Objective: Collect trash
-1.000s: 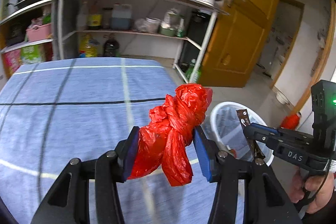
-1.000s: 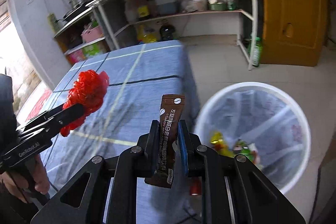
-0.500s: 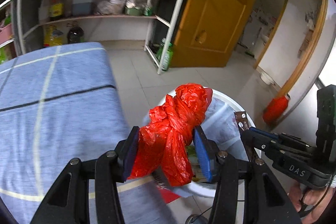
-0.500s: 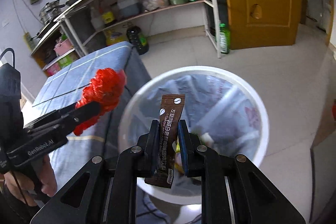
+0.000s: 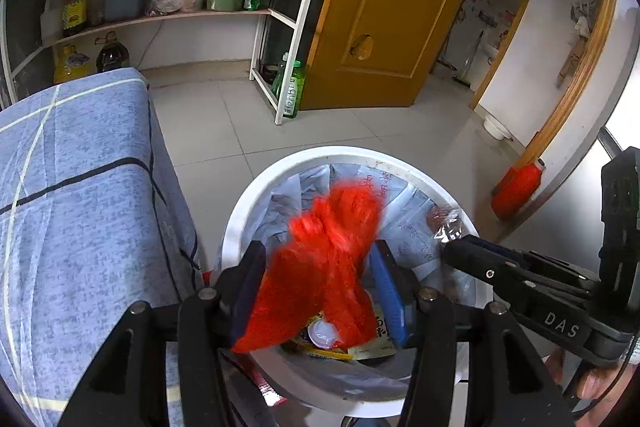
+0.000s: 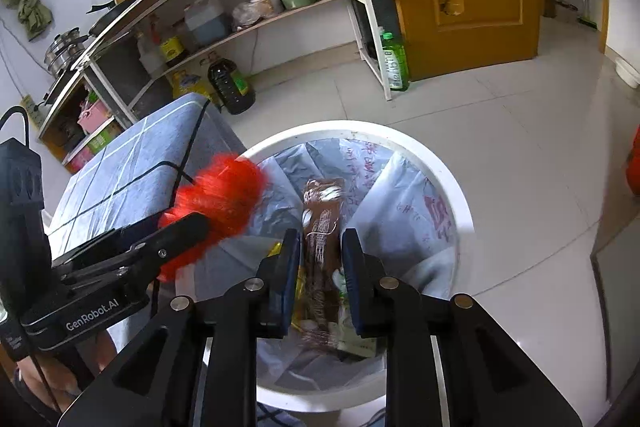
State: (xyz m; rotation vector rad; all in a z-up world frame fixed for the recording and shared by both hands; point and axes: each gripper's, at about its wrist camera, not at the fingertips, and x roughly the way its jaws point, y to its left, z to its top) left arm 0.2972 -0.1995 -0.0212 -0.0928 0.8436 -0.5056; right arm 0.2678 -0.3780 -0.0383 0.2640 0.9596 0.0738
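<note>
A white trash bin with a pale liner holds several wrappers. My left gripper is open above it. A blurred red plastic bag hangs loose between the spread fingers. My right gripper is open over the bin too. A blurred brown coffee sachet sits loose between its fingers. In the left wrist view the right gripper shows at the bin's right rim with the sachet at its tip.
The blue checked table stands left of the bin. A white shelf rack with bottles and a yellow door stand behind. A red object lies on the tiled floor at right.
Both grippers moved from over the table to above the bin and opened. The red bag and the sachet have come loose and blur between the fingers.
</note>
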